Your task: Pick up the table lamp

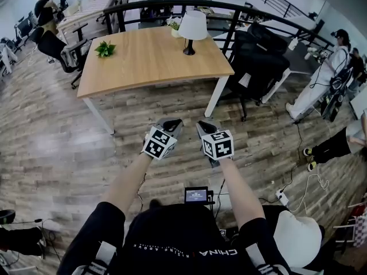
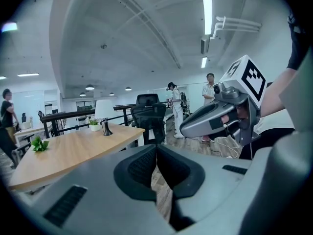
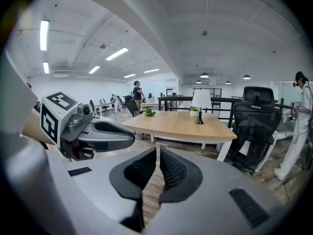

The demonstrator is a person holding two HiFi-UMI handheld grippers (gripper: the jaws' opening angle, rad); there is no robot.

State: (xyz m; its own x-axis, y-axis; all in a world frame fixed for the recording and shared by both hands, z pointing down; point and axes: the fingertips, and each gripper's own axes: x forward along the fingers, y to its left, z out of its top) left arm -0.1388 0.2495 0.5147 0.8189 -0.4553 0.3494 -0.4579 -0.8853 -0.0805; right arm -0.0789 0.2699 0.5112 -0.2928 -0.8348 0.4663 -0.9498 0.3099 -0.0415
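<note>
The table lamp (image 1: 192, 30), white shade on a black base, stands near the far right edge of a wooden table (image 1: 149, 59). It also shows small in the left gripper view as the lamp (image 2: 103, 115) and in the right gripper view as the lamp (image 3: 200, 105). My left gripper (image 1: 172, 125) and right gripper (image 1: 205, 128) hang side by side over the floor, well short of the table. Both are shut with nothing between the jaws. In each gripper view the other gripper appears alongside.
A small green plant (image 1: 105, 49) sits at the table's left end, a potted plant (image 1: 174, 27) beside the lamp. A black office chair (image 1: 258, 62) stands right of the table. Several people stand around the room; cables and a power strip (image 1: 282, 197) lie on the floor.
</note>
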